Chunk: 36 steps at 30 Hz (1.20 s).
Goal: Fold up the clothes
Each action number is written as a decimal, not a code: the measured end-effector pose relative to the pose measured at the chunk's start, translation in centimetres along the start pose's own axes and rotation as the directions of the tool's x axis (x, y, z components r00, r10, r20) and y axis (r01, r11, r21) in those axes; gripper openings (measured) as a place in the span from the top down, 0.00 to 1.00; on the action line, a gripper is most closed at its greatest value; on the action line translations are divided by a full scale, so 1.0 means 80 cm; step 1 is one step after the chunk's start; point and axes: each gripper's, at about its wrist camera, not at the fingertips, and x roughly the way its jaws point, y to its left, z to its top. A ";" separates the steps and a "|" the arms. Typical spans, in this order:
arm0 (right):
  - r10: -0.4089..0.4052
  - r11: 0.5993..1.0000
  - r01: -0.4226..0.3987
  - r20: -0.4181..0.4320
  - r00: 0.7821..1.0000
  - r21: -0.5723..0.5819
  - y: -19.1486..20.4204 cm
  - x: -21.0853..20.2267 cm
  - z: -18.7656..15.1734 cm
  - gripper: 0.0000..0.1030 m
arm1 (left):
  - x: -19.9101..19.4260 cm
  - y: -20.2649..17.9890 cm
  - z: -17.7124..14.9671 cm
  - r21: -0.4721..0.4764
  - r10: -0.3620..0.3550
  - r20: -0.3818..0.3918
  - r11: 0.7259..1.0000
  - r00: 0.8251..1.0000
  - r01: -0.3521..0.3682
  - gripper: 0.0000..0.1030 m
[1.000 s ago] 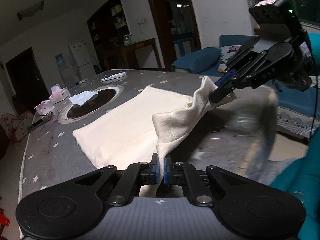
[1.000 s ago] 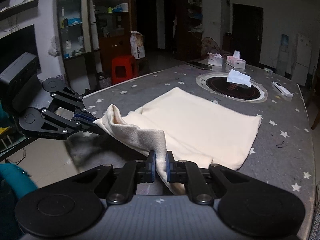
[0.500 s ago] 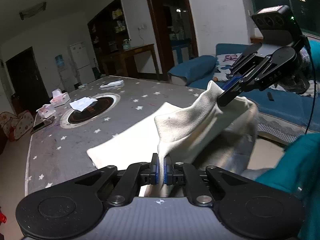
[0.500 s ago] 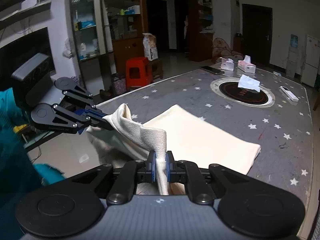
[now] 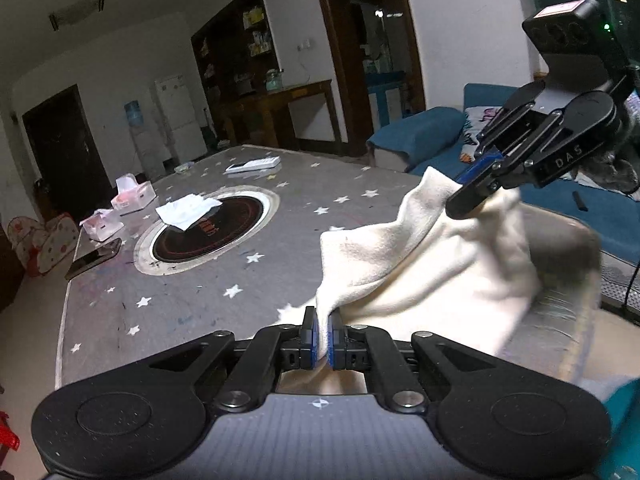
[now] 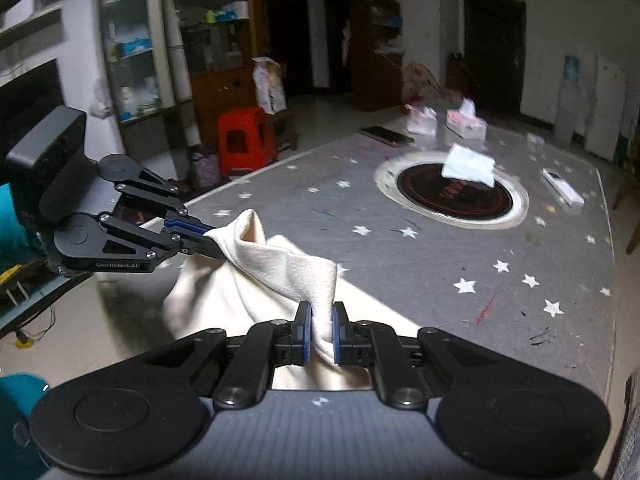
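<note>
Left wrist view: your left gripper (image 5: 323,334), at bottom centre, is clamped on an edge of the cream cloth (image 5: 420,264), with fabric pinched between its blue pads. The cloth rises from there toward the upper right of the frame, where your right gripper (image 5: 466,200) is closed on another corner. Between the two grips the cloth hangs in a slack fold at the right of the frame, over the near edge of the table (image 5: 200,280). Left of centre lies a round black hob (image 5: 212,232) with a white tissue (image 5: 186,210) on it; farther left are two tissue boxes (image 5: 132,196) and a phone (image 5: 94,258). A remote (image 5: 252,165) lies at the table's far side.

Right wrist view: the right gripper (image 6: 320,332), at bottom centre, pinches the cloth (image 6: 280,264) between its pads. The left gripper (image 6: 208,238) enters from the left of the frame and holds a raised corner. The cloth sags below them, its lower part resting on the table (image 6: 400,264) near the bottom centre. The hob (image 6: 454,196) sits at upper right, with the tissue (image 6: 468,164) on it.
</note>
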 end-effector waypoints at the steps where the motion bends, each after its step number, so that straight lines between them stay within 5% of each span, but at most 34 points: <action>1: -0.014 1.000 0.014 -0.007 1.000 0.000 -0.007 0.011 0.003 0.91 | 0.013 0.006 0.003 -0.009 0.001 -0.011 1.000 1.000 -0.001 0.95; 11: -0.119 0.968 0.130 -0.061 0.991 0.215 -0.075 0.121 -0.012 0.89 | 0.128 0.045 -0.010 -0.138 0.075 -0.122 0.986 0.990 -0.092 0.89; 15: -0.174 0.945 0.183 -0.059 0.983 0.271 -0.089 0.133 -0.022 0.83 | 0.133 0.049 -0.013 -0.163 0.143 -0.119 0.973 0.983 -0.162 0.75; 21: -0.165 0.954 0.161 -0.005 0.986 0.255 -0.078 0.117 -0.012 0.83 | 0.106 0.054 -0.004 -0.221 0.186 -0.063 0.955 0.980 -0.196 0.76; 29: -0.080 0.975 0.089 -0.053 0.995 0.206 -0.047 0.152 0.002 0.83 | 0.066 0.021 -0.013 -0.231 0.041 -0.052 0.972 0.998 -0.052 0.78; 36: -0.107 0.961 0.122 -0.073 0.992 0.249 -0.057 0.175 0.002 0.83 | 0.073 0.021 -0.038 -0.258 0.015 -0.091 0.965 0.996 -0.038 0.79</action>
